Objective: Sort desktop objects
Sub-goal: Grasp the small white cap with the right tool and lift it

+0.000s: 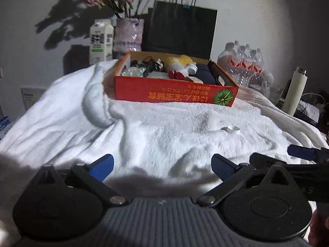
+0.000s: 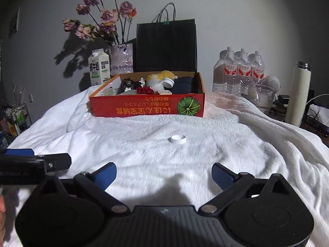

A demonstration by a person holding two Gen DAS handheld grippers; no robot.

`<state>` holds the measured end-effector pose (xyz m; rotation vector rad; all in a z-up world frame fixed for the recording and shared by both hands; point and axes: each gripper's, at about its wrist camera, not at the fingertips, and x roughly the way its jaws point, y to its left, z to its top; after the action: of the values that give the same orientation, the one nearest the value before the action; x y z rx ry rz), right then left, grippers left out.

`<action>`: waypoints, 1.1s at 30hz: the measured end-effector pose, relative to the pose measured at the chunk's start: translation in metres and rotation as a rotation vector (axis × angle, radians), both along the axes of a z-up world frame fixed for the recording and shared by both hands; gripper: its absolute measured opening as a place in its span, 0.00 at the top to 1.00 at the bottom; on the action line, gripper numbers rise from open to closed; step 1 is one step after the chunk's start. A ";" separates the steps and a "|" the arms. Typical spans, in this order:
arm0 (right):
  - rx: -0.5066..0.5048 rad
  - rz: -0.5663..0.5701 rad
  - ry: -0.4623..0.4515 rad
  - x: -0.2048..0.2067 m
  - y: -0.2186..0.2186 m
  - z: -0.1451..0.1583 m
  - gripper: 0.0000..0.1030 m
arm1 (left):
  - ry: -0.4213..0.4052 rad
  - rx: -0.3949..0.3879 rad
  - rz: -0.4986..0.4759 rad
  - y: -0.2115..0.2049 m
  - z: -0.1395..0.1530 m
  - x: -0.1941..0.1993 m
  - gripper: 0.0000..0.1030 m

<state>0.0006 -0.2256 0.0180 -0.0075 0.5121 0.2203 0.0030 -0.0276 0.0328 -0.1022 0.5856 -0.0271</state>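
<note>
A small white bottle cap lies alone on the white fluffy blanket, a short way ahead of my right gripper, which stands open and empty. From the left wrist view the cap lies ahead and to the right of my left gripper, also open with nothing between its blue pads. Behind the cap stands an orange cardboard box holding a yellow plush toy, a red item, dark cables and other small things. Each gripper shows at the edge of the other's view.
Behind the box stand a black paper bag, a vase of dried flowers and a milk carton. Water bottles and a cream flask stand at the right. The blanket bunches up left of the box.
</note>
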 end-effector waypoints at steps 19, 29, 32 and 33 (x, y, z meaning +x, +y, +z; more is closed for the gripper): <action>0.056 -0.064 0.095 0.137 0.006 -0.023 0.74 | 0.078 -0.006 0.012 -0.005 -0.032 0.142 0.98; 0.095 0.032 -0.007 0.084 0.021 0.018 0.74 | -0.010 0.025 0.019 -0.007 0.019 0.062 0.98; 0.117 0.056 -0.034 0.045 0.015 0.026 0.73 | -0.030 0.032 -0.004 -0.010 0.026 0.023 0.97; 0.113 0.066 -0.042 0.031 0.013 0.029 0.74 | -0.033 0.028 -0.008 -0.010 0.027 0.009 0.97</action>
<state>0.0321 -0.2123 0.0470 0.0812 0.4573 0.3129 0.0123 -0.0372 0.0597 -0.0717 0.5530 -0.0282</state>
